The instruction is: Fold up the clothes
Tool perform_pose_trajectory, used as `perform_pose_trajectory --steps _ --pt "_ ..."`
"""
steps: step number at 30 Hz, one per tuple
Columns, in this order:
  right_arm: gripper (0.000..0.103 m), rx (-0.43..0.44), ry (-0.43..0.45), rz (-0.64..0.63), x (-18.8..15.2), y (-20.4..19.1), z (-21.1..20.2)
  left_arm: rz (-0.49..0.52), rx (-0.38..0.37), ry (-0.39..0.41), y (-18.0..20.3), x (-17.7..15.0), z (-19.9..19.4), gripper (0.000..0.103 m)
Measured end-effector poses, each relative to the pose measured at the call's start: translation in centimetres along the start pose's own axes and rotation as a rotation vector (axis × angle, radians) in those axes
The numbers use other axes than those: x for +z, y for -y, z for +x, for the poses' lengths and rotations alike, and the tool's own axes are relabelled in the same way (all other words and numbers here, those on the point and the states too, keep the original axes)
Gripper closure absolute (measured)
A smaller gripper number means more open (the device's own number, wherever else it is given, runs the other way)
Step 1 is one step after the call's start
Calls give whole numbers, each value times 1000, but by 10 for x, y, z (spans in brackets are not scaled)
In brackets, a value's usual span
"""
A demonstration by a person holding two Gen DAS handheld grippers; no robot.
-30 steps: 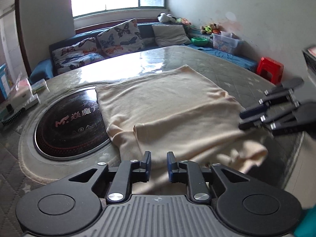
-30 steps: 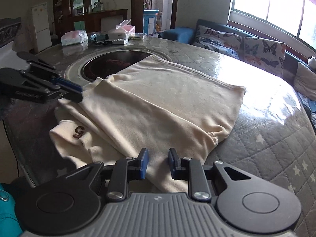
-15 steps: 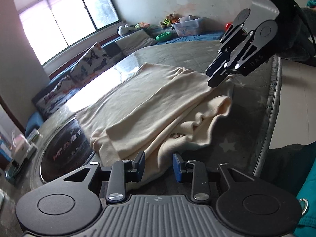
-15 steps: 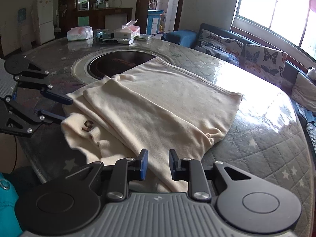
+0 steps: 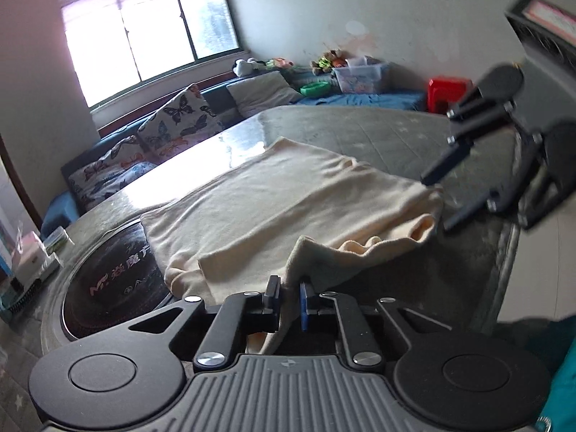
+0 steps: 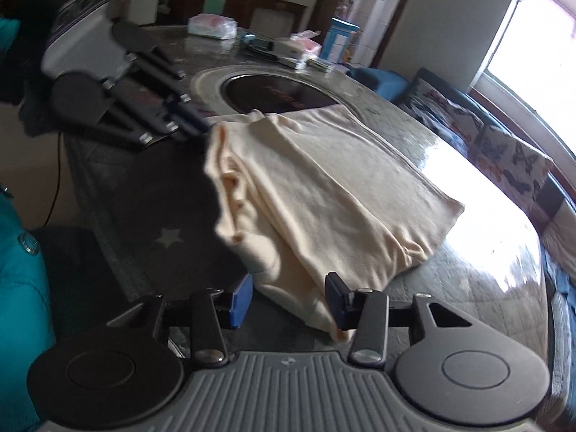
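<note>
A cream garment (image 5: 288,198), folded lengthwise, lies on the round grey table (image 5: 378,133). My left gripper (image 5: 289,297) is shut on the garment's near corner, and the cloth rises into its jaws. My right gripper (image 6: 288,297) is open wide, and its fingers straddle the garment's other near corner (image 6: 298,295). The right gripper also shows in the left wrist view (image 5: 442,198), open at the garment's right end. The left gripper shows in the right wrist view (image 6: 194,124) at the garment's left end.
A black round hotplate (image 5: 108,280) is set into the table beside the garment. Boxes and tissue packs (image 6: 288,46) sit at the table's far side. A sofa with butterfly cushions (image 5: 172,122) runs under the window. The table edge (image 5: 504,252) is close on the right.
My left gripper has moved in and closed on the garment's near corner. My right gripper has opened wide and dropped to the other near corner.
</note>
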State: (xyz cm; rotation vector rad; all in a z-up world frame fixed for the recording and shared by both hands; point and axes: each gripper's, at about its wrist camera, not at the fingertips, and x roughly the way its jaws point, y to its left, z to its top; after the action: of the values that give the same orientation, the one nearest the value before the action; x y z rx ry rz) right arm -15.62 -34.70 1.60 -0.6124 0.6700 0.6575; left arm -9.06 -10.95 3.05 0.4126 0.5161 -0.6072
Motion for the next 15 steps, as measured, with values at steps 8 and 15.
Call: perform_pose_trajectory --steps 8,15 --pt "56 -23 55 -40 13 -4 33 -45 -12 3 -6 7 2 92" --pt "90 56 52 102 24 20 44 -20 18 -25 1 -11 -8 86"
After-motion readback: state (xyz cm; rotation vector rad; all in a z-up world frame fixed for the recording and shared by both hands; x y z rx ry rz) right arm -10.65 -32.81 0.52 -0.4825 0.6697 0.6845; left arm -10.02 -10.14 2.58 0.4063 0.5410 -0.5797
